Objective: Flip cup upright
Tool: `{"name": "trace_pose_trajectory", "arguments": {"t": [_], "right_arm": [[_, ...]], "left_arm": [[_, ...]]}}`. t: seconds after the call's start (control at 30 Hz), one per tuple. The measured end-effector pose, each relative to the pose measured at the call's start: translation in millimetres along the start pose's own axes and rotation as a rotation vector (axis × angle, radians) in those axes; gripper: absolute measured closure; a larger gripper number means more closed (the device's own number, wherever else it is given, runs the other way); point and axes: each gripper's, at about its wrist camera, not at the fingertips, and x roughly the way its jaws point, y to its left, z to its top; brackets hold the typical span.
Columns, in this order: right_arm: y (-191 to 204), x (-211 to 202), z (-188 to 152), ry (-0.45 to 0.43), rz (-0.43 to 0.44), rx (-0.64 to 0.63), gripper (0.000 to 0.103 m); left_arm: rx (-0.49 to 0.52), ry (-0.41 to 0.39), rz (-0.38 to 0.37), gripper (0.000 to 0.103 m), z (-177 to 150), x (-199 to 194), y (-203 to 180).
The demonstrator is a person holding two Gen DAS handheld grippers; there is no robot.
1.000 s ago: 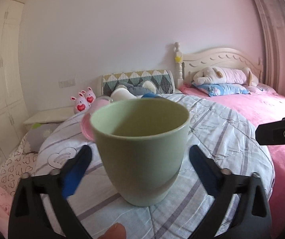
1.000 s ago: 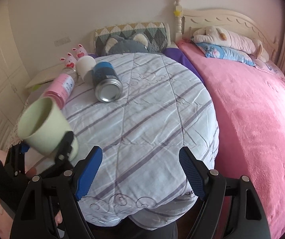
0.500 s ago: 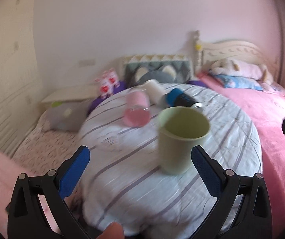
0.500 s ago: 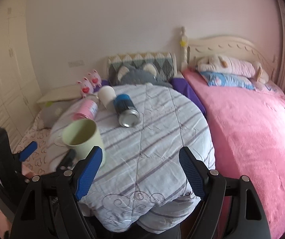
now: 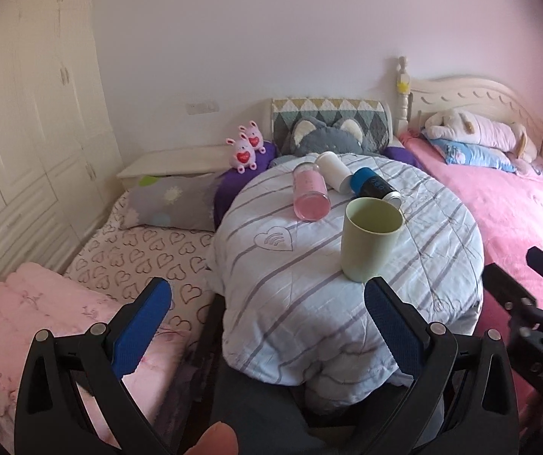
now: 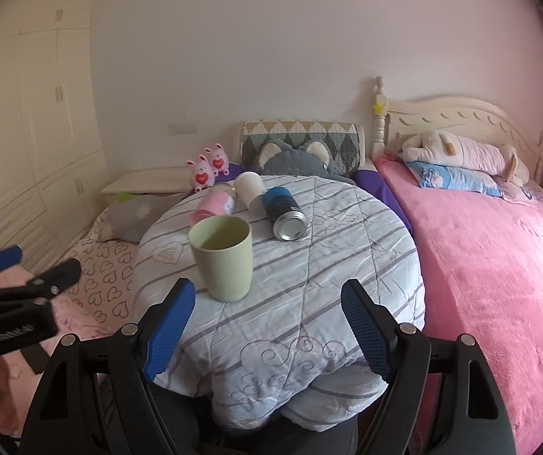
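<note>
A pale green cup [image 5: 370, 238] stands upright, mouth up, on the round table covered with a striped quilt [image 5: 294, 276]; it also shows in the right wrist view [image 6: 222, 257]. My left gripper [image 5: 267, 303] is open and empty, pulled back in front of the table, the cup just beyond its right finger. My right gripper [image 6: 267, 297] is open and empty, near the table's front edge, with the cup beyond its left finger. The left gripper's body [image 6: 13, 295] shows at the left of the right wrist view.
Behind the cup lie a pink bottle [image 5: 310, 193], a white cup [image 5: 334, 175] and a blue can [image 5: 374, 186] on their sides. A pink bed [image 6: 499, 258] is to the right, a heart-print bed [image 5: 134, 254] to the left, and wardrobes [image 5: 24, 121] stand at far left.
My left gripper has let go of the green cup, left it standing on the table, and drawn back and up. The right gripper has also pulled back.
</note>
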Motion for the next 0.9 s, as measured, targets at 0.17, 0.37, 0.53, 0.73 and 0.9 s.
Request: {"name": "trace_pose_trajectory", "arguments": {"t": [0.17, 0.37, 0.53, 0.73, 0.9], "right_arm": [[7, -14, -4, -0.01, 0.002, -0.021, 0.023], [12, -22, -3, -0.018, -0.004, -0.033, 0.023], [17, -24, -2, -0.02, -0.006, -0.046, 0.023], [18, -23, -2, -0.016, 0.0, -0.045, 0.023], [18, -23, -2, -0.014, 0.0, -0.044, 0.023]], "left_arm": [[0.007, 0.026, 0.002, 0.0, -11, -10, 0], [0.016, 0.023, -0.012, 0.0, -16, -19, -2], [-0.001, 0.029, -0.009, 0.0, -16, -17, 2], [-0.012, 0.025, -0.002, 0.0, -16, -18, 5], [-0.001, 0.029, -0.002, 0.0, -15, -18, 4]]}}
